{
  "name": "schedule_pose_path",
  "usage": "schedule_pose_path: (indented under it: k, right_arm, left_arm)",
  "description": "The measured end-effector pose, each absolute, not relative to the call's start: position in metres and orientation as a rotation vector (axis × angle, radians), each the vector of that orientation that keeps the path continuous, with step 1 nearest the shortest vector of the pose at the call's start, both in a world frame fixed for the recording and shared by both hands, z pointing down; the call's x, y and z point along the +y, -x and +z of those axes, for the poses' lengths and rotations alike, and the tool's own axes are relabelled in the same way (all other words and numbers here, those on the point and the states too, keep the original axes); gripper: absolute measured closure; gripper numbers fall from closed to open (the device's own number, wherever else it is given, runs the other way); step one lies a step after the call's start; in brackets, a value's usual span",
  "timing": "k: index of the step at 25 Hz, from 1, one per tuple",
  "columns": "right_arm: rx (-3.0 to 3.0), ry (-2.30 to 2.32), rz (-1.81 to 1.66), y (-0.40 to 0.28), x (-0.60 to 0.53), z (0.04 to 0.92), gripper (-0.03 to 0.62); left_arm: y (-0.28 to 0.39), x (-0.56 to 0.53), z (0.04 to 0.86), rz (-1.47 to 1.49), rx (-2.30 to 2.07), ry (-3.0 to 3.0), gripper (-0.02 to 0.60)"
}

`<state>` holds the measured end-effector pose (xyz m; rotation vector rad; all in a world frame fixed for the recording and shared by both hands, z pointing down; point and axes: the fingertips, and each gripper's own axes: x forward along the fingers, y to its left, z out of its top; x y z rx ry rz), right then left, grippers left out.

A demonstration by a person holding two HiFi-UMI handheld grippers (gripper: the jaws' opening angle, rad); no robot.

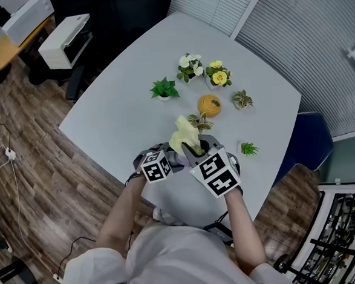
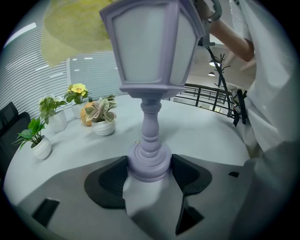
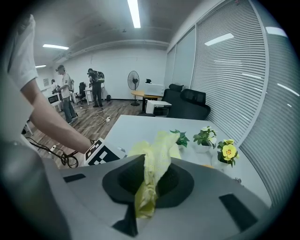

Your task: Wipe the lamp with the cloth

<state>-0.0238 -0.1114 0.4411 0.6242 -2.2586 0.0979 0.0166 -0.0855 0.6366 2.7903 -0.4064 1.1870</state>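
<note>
Left gripper view shows the left hand-held gripper (image 2: 149,176) with its jaws set wide and both pads pressed against the round base of a lavender lantern-style lamp (image 2: 151,51). The lamp stands upright between them, its turned stem rising to the panelled head at the top of the view. Whether the base rests on the table (image 1: 120,106) cannot be told. The yellow cloth (image 2: 70,28) shows at the upper left of the lamp head, partly behind it; contact there cannot be confirmed. Right gripper view shows the right hand-held gripper (image 3: 151,180) with its jaws drawn narrow on a bunched fold of the cloth. One end rises above the jaws and a short end hangs below them. Head view places both hand-held grippers side by side at the near part of the grey table, with the cloth heaped over the spot where the lamp stands, so that the lamp itself is hidden there. Just beyond the lamp sits a variegated plant (image 2: 101,115) in a white pot. An orange pot (image 1: 209,104) is close behind it, and a yellow-flowered plant (image 1: 219,75) farther back. A green leafy plant (image 1: 164,89) stands well apart from the lamp, beyond it to the left.
</note>
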Motion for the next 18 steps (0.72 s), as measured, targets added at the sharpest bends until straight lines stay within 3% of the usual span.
schedule_pose_path:
  k: [18]
  right_arm:
    - [-2.261,-0.666,0.056,0.0191,-0.1027,0.435,0.543]
  left_arm:
    - [-0.0162,-0.0865,0.6381,1.194,-0.396,-2.777,0.275]
